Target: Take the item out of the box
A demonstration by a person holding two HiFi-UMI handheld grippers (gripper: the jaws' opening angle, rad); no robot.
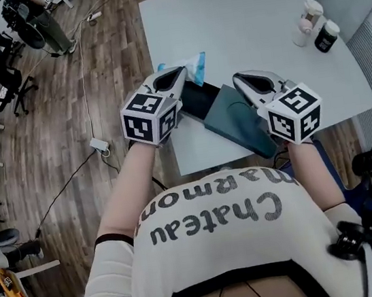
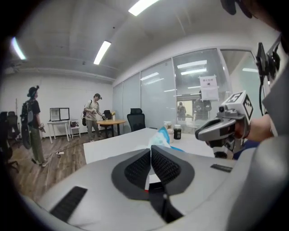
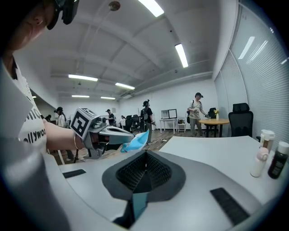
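**Blue packet pinched at one edge, held above the open box**

The blue packet (image 1: pixel 196 67) hung from the tip of the left gripper (image 1: pixel 179 73), whose fingers were pressed together on one edge of it. It looked clear of the box (image 1: pixel 235 118), near the table's front left corner. It drooped and creased like thin film, so it was probably light, soft and easily crushed. An edge or seam was the sensible place to hold it, though glossy wrap might slip from a loose pinch. The right gripper (image 1: pixel 241 78) had its fingers closed on a teal flap of the box, which lay dark and open at the near edge of the white table (image 1: pixel 236 14). Two bottles (image 1: pixel 316 24) stood at the far right. Beyond lay wooden floor (image 1: pixel 66 127), office chairs and several people.
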